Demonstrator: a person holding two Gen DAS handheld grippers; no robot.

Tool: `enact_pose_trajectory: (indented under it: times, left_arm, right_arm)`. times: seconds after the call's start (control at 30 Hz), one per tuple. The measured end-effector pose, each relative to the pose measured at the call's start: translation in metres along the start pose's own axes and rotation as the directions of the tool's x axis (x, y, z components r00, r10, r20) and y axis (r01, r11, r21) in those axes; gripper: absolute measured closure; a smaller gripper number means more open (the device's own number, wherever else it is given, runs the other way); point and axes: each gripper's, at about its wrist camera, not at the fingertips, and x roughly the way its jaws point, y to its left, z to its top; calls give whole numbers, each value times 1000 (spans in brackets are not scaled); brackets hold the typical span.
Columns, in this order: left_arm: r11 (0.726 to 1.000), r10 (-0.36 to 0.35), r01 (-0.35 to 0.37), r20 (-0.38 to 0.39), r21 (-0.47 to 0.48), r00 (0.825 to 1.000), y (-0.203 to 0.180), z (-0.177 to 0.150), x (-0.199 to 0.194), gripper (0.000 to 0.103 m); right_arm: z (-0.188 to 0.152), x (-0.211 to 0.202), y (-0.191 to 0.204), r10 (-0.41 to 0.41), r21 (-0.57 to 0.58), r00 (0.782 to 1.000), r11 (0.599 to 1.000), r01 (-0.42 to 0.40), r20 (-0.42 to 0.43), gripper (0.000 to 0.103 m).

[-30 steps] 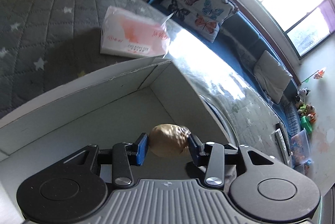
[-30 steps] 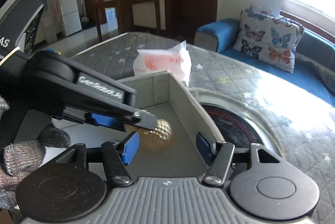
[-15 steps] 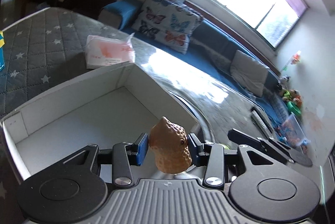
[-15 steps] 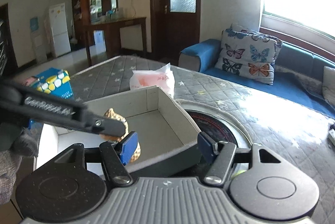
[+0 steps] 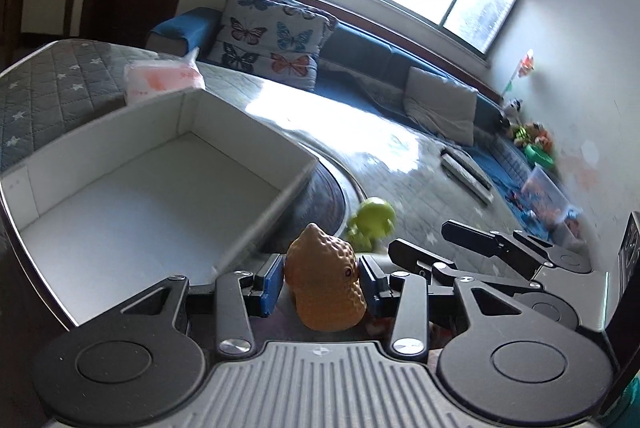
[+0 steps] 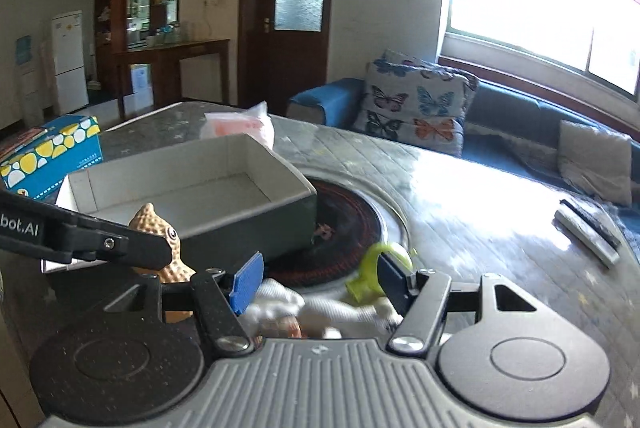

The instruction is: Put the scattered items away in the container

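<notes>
My left gripper [image 5: 322,286] is shut on a tan peanut-shaped toy [image 5: 326,286], held in front of the near right corner of the open white box [image 5: 256,132], outside it. The toy also shows in the right wrist view [image 6: 162,240] beside the box [image 6: 248,216]. My right gripper [image 6: 318,280] is open, low over a white cloth-like item [image 6: 280,298] and a green toy [image 6: 378,266]. The green toy also shows in the left wrist view [image 5: 372,222], right of the box.
A pink tissue pack [image 6: 240,126] lies behind the box. A blue and yellow carton [image 6: 48,152] stands at the left. A remote [image 6: 588,228] lies at the right on the quilted table [image 6: 460,188]. A round dark hotplate [image 6: 344,224] sits beside the box.
My left gripper has pulled back out of the box with the peanut toy still held. My right gripper has also drawn back and down, bringing the green toy and white item into view.
</notes>
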Motion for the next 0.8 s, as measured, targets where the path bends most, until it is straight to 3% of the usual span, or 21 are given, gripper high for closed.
enact_pose_trajectory:
  times: [0.8]
  left_arm:
    - [999,-37,35,-92,-17,995,-8,-29,34,59]
  right_arm:
    - [-66,-14,-6,-54,80,995,995,61,-87,38]
